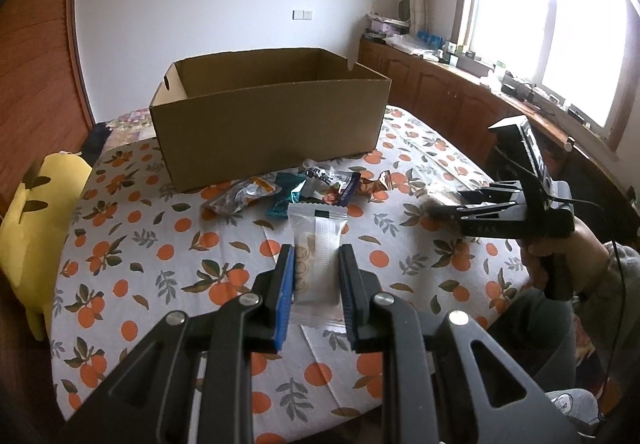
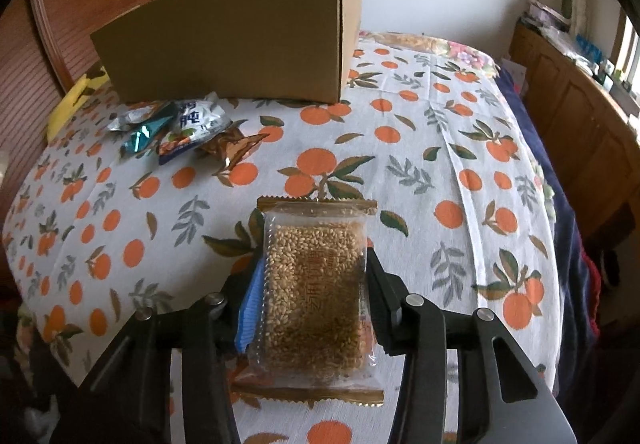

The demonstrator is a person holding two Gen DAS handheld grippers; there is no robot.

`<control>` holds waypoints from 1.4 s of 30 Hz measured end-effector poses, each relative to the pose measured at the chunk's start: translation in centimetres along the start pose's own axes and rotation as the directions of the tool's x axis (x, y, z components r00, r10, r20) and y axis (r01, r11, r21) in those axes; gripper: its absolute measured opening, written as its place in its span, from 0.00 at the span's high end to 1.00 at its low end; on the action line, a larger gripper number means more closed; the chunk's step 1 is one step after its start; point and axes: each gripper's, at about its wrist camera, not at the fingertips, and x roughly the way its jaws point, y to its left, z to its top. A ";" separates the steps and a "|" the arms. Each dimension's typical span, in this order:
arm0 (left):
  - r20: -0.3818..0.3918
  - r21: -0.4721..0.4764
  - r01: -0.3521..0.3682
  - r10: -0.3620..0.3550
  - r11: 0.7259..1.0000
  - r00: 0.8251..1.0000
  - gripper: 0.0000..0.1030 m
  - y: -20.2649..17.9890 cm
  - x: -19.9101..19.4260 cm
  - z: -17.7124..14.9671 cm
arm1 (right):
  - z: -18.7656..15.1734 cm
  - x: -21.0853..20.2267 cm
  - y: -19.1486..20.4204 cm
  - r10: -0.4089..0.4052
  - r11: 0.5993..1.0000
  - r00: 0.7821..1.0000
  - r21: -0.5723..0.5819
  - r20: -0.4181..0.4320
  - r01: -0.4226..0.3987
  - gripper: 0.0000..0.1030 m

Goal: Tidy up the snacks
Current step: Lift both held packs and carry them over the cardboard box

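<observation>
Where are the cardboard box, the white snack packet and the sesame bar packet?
cardboard box (image 1: 272,132): left wrist view, front wall.
white snack packet (image 1: 318,244): left wrist view, middle of wrapper.
sesame bar packet (image 2: 316,292): right wrist view, middle of the bar.

The cloth (image 2: 400,148) is white, printed with orange fruit and grey-green leaves. The cardboard box (image 1: 272,124) is plain brown. A white packet (image 1: 316,244) shows tan rounds; the clear packet (image 2: 316,296), gold-edged, holds golden grain. Blue pads (image 1: 285,296) line black gripper arms.

1 cardboard box (image 1: 272,124), 2 held snack pkts, approx 4 loose pkts (image 1: 304,188)
</observation>
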 end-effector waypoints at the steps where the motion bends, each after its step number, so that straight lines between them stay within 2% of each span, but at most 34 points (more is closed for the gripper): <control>1: 0.002 -0.002 0.002 -0.002 1.000 1.000 0.81 0.1 0.0 0.0 | 0.0 -0.4 0.0 0.003 1.000 1.000 0.003 0.010 -0.003 0.56; 21: 0.037 -0.002 -0.025 0.025 1.000 0.999 0.81 0.7 0.9 2.4 | 2.5 -7.7 3.4 0.084 0.992 0.985 -0.102 0.152 -0.069 0.55; 33: 0.066 -0.007 -0.010 0.010 1.000 0.998 0.81 0.6 1.9 4.1 | 3.4 -8.2 4.9 0.128 0.986 0.972 -0.131 0.196 -0.103 0.55; 42: 0.104 0.020 -0.011 0.009 1.000 0.994 0.81 1.3 2.5 7.3 | 6.4 -9.2 5.5 0.151 0.979 0.960 -0.172 0.237 -0.111 0.55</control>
